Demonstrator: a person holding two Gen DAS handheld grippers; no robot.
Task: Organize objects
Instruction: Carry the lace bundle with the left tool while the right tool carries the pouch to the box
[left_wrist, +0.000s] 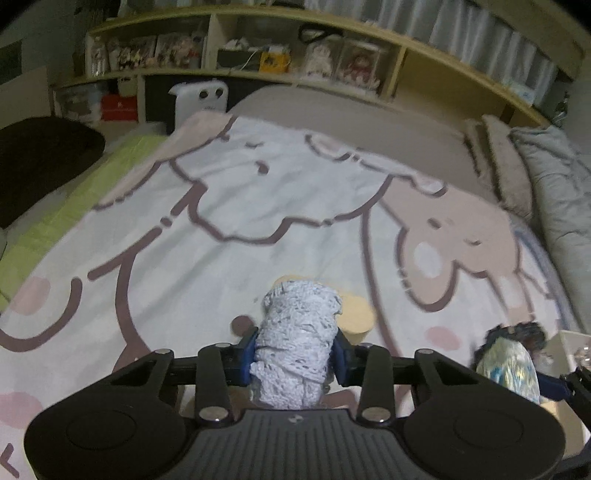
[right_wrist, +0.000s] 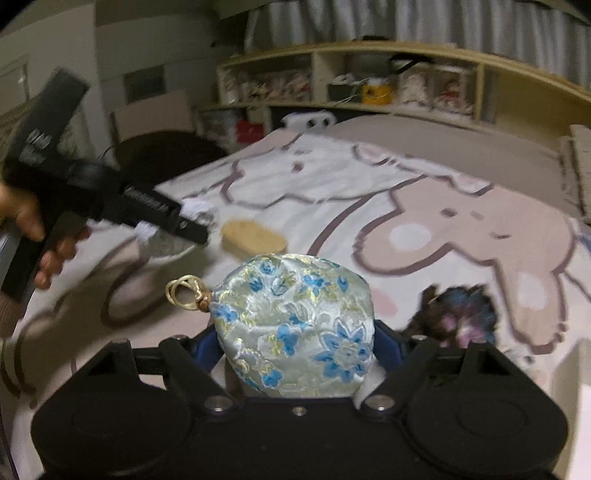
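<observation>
Grippers loaded: left gripper (left_wrist: 295, 354) pinches lace roll (left_wrist: 299, 332); right gripper (right_wrist: 295, 350) pinches brocade pouch (right_wrist: 295, 328). Keep both grips firm, clearing wooden box (right_wrist: 254, 236) at 11 o'clock.

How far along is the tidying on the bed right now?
Nothing looks put away yet. In hand: the left gripper clamps a white lace bundle, and the right gripper clamps a blue floral pouch. Left on the blanket: a wooden oval piece and a dark floral item.
</observation>
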